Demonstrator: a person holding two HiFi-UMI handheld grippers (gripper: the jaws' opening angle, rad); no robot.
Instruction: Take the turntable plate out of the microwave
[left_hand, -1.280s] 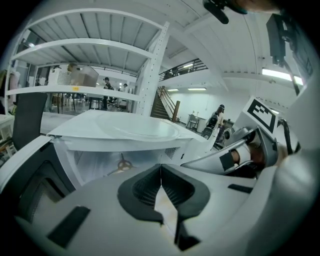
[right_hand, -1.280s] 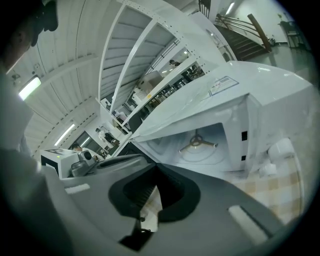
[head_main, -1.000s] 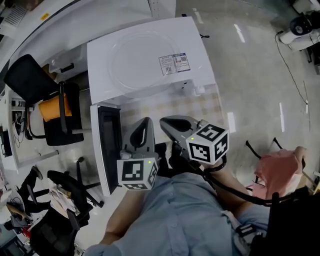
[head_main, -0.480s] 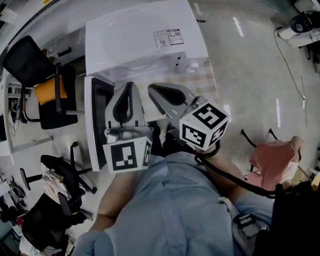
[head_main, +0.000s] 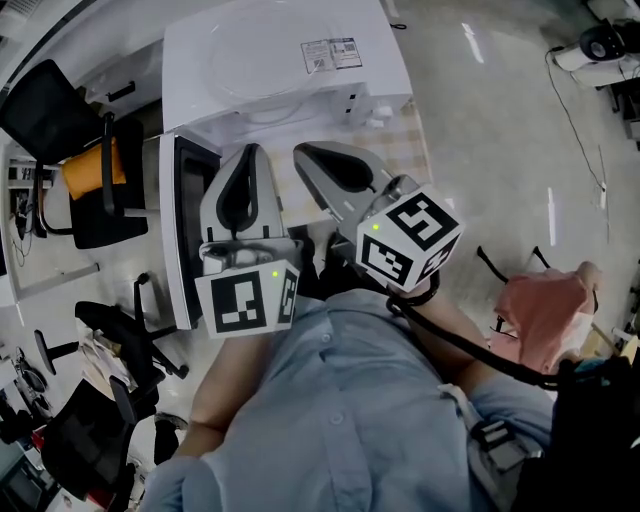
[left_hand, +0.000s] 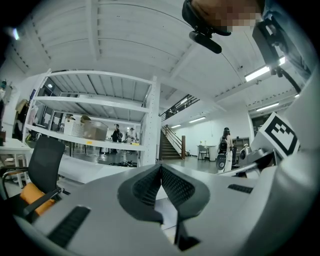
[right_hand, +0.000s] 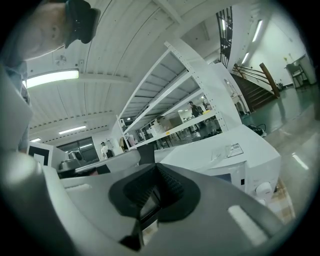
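Observation:
The white microwave (head_main: 280, 70) stands at the top of the head view, its dark door (head_main: 185, 230) swung open to the left. No turntable plate shows in any view; the cavity is hidden under the microwave's top. My left gripper (head_main: 250, 150) is held level in front of the opening, shut with nothing between its jaws (left_hand: 161, 167). Beside it my right gripper (head_main: 300, 152) is likewise shut and empty (right_hand: 156, 167). In the right gripper view the microwave (right_hand: 235, 160) lies ahead to the right, with its knob showing.
The microwave rests on a checkered cloth (head_main: 405, 140). A black chair with an orange cushion (head_main: 85, 170) stands left of the door, with more chairs at lower left. A pink cloth on a chair (head_main: 540, 310) is at the right. White shelving (left_hand: 100, 105) stands beyond.
Both grippers have risen and levelled out, and now sit higher in the head view, close to the microwave's front. Their jaws stay shut.

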